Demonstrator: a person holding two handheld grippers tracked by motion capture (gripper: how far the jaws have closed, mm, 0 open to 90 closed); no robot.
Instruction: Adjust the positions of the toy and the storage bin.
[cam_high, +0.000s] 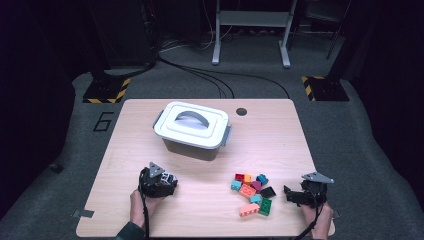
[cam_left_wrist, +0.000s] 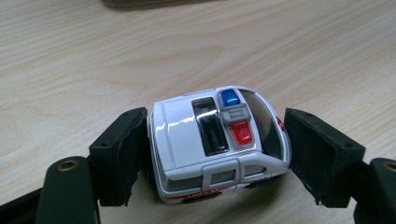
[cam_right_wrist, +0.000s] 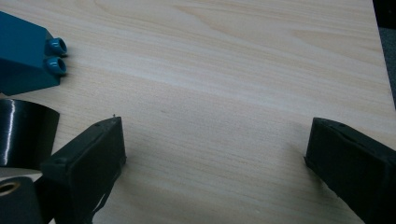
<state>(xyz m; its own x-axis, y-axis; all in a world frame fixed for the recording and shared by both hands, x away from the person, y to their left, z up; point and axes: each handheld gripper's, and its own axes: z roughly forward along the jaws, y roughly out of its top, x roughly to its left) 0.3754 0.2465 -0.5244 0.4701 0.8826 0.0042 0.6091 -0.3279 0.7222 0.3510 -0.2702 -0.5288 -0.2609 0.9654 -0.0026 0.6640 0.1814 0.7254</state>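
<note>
From the high view we see our left gripper at 7 o'clock on the wooden table, the lidded box closed at centre, bricks at 5 o'clock, dark floor beyond

In the left gripper view our pads bracket the toy ambulance, seemingly touching both ends; lifting remains

In the right gripper view our right gripper gapes empty

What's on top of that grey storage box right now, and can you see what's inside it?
A white lid with a grey carry handle sits on the storage box, with side clips at both ends. The lid hides the interior, so any contents cannot be seen.
</note>
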